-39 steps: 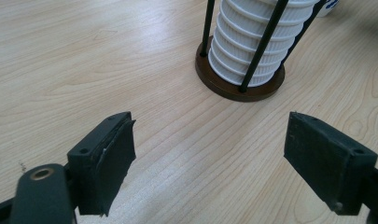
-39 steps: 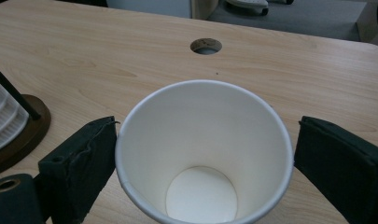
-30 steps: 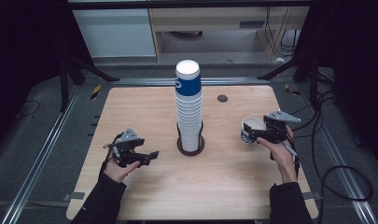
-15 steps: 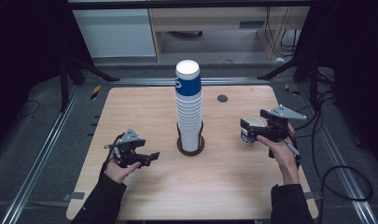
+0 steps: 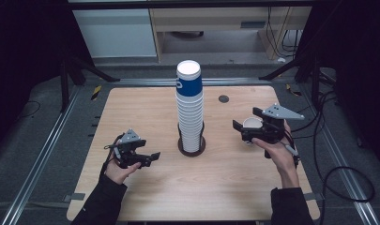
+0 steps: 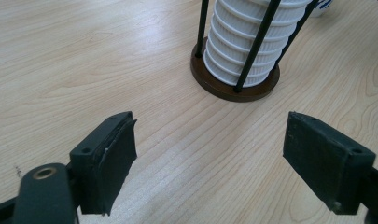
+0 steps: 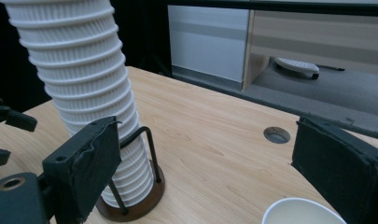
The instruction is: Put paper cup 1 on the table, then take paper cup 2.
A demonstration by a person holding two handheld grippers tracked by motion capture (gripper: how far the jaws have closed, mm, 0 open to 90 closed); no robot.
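A tall stack of white ribbed paper cups [image 5: 189, 108], its top cup banded blue, stands in a dark round wire holder [image 5: 191, 149] at the table's middle. My right gripper [image 5: 244, 123] hovers right of the stack and points at it. Its jaws have just been opening and stand wide [image 7: 210, 154]. A single paper cup [image 5: 252, 123] sits low between them, its rim [image 7: 303, 212] pressed by neither pad. My left gripper [image 5: 151, 158] rests open and bare left of the holder. Its view shows the stack [image 6: 245, 42] and the holder's base [image 6: 233, 86] ahead.
A small round hole [image 5: 224, 99] lies in the wooden table [image 5: 131, 108] behind the right gripper. Pale cabinets [image 5: 117, 33] stand beyond the far edge. Cables [image 5: 338, 173] trail on the floor at the right.
The right gripper has risen and shifted slightly left toward the stack, above the single cup. The left gripper and the stack have stayed put.
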